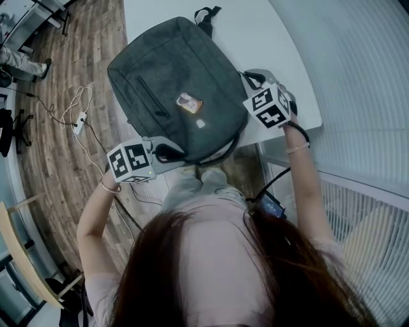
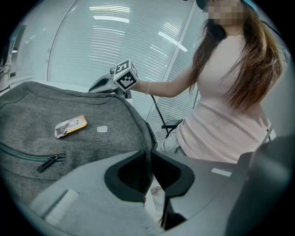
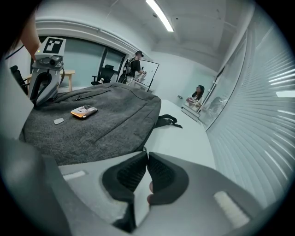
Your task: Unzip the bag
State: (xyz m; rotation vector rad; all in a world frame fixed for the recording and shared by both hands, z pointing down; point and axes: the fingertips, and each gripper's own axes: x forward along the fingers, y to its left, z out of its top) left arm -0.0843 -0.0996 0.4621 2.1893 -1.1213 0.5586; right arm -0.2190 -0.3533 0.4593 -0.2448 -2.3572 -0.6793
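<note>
White surface beside a slatted window wall, with the grey bag lying flat on it, front panel up.

Left tongs: nearly closed, tips pinching the fabric rim of the bag at the corner nearest the person. This reads as an anchoring grip, placed so the bag cannot slide when the zip is drawn.

Right tongs: tips together on a small tab at the bag's opposite edge, apparently the zipper pull (too small to confirm). No opened gap shows in the bag's rim, so the unzipping is judged barely begun.

Both tongs slope downward toward the bag, one at each end of the side nearest the person, which keeps that rim taut between them.

The left forearm and right forearm reach forward from the seated person and flank the bag.

On the bag's front panel are an orange label and a closed pocket zip, neither touched. A carry strap trails off the bag's far end. A wooden floor with loose cables lies beyond the bag's left side.
</note>
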